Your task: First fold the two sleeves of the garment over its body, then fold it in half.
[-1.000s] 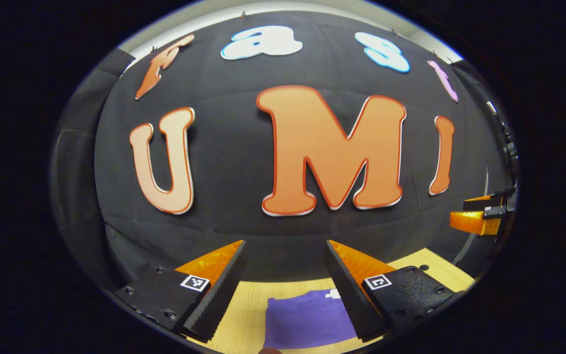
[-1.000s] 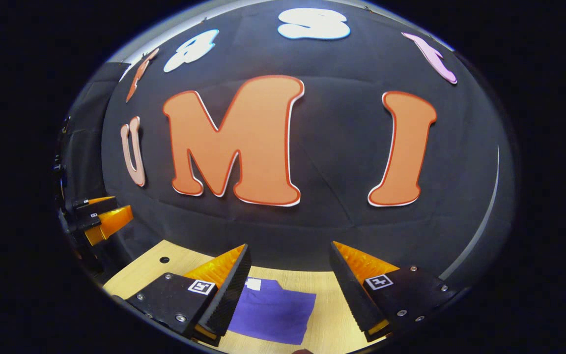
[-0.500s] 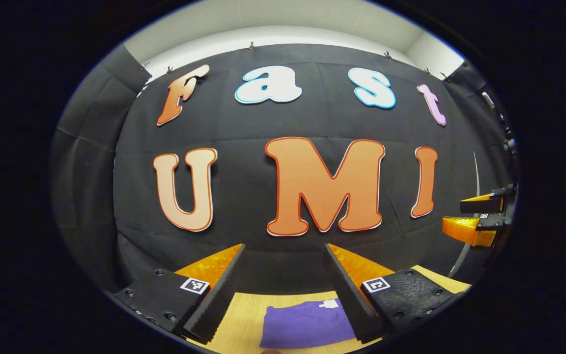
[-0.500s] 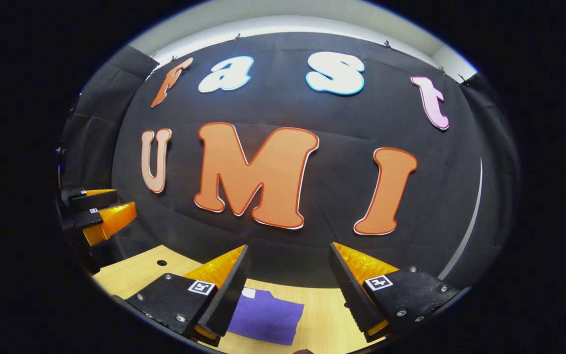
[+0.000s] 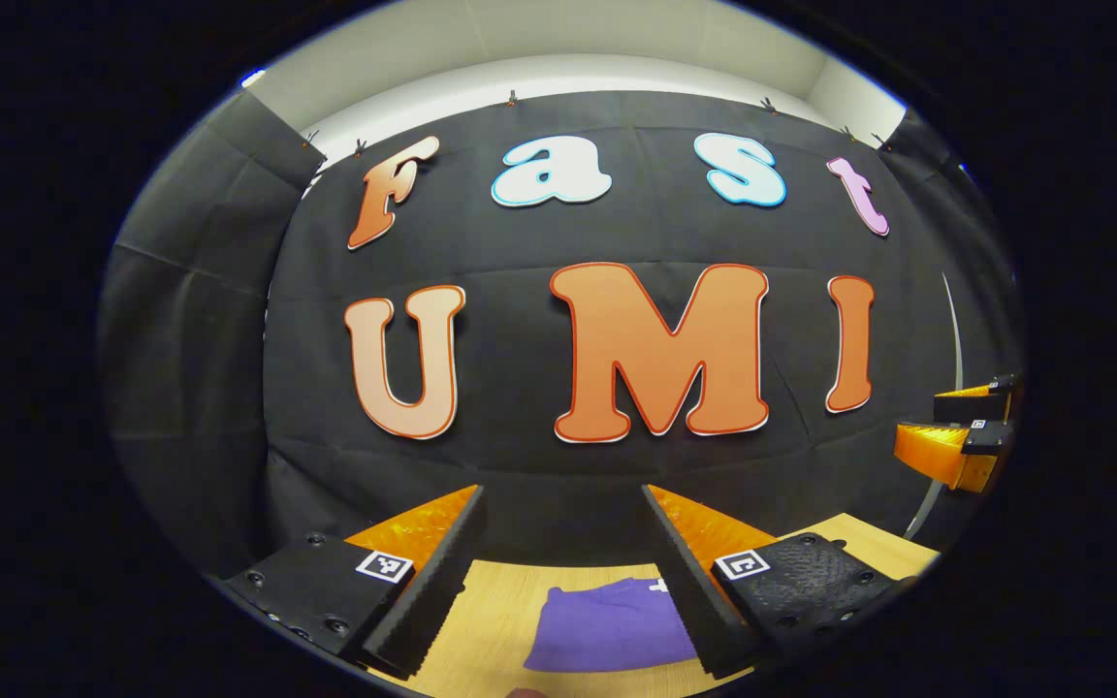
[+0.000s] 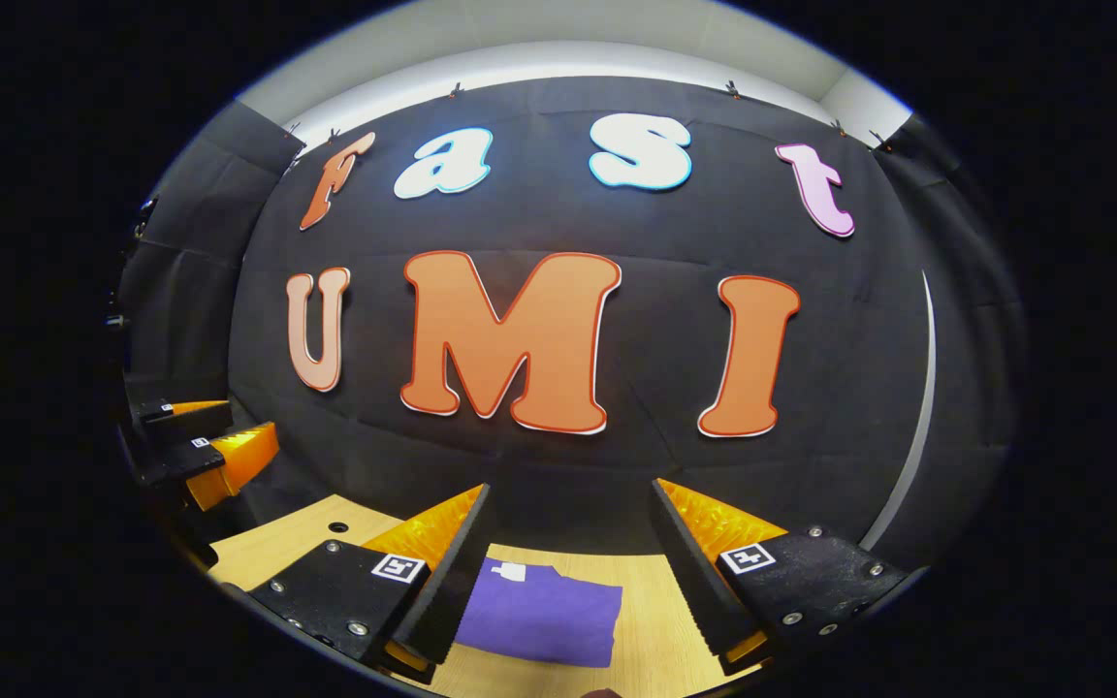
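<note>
Lying folded on the wooden table (image 6: 636,582), the purple garment (image 6: 539,616) sits below both raised grippers — left gripper (image 5: 558,572) and right gripper (image 6: 568,572) each spread wide, grasping nothing.

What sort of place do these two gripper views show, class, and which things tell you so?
Most likely a staged recording booth, not a home. A black cloth wall is pinned up behind a bare wooden table, a folded purple garment lies on it, and both grippers, left and right, are open above it.
</note>
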Demonstrator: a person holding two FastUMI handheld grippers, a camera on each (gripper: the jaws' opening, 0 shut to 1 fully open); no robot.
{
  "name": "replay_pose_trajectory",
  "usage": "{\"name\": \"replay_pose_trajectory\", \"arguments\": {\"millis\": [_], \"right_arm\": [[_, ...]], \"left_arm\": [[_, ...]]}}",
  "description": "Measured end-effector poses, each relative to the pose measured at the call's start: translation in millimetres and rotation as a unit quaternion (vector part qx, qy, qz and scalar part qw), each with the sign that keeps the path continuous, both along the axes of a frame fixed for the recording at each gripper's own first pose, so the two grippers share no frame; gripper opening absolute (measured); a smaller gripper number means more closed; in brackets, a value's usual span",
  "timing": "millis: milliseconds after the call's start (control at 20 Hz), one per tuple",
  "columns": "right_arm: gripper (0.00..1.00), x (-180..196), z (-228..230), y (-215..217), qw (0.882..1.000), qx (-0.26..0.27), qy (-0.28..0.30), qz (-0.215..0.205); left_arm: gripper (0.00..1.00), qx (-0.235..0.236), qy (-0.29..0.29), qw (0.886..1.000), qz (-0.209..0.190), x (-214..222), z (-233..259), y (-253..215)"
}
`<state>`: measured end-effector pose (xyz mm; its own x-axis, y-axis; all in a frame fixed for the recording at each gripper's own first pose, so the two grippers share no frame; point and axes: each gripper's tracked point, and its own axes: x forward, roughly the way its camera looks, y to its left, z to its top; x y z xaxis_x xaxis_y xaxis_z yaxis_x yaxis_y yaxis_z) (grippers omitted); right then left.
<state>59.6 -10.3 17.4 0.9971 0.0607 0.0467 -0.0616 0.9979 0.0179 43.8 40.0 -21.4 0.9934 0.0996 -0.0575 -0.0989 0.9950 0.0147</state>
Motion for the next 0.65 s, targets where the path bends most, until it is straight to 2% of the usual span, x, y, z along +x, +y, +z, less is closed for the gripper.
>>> {"name": "replay_pose_trajectory", "arguments": {"millis": [100, 150, 300, 400, 550, 650], "right_arm": [[0.95, -3.7, -14.0, -2.9, 1.000, -0.005, 0.013, -0.003], [0.95, -5.3, -21.3, -3.8, 1.000, -0.001, 0.022, -0.005], [0.95, -7.8, -32.7, -6.1, 0.999, 0.024, 0.037, -0.005], [0.95, -5.1, -35.5, -8.5, 0.999, 0.029, 0.042, -0.012], [0.95, -4.6, -43.5, -5.5, 0.998, 0.024, 0.053, -0.011], [0.95, -7.3, -44.3, -1.2, 0.998, 0.027, 0.056, -0.003]], "left_arm": [[0.98, 0.000, 0.013, 1.000, 0.004, -6.1, -11.6, -0.2], [0.97, 0.002, 0.036, 0.999, 0.016, -10.8, -26.0, 1.7], [0.98, -0.007, 0.067, 0.998, 0.019, -17.8, -52.3, -3.5], [0.98, -0.021, 0.074, 0.997, 0.016, -20.5, -56.8, -6.9], [0.98, -0.005, 0.095, 0.995, 0.030, -24.1, -64.6, -0.4], [0.98, -0.012, 0.100, 0.995, 0.025, -24.8, -68.9, -5.1]]}}
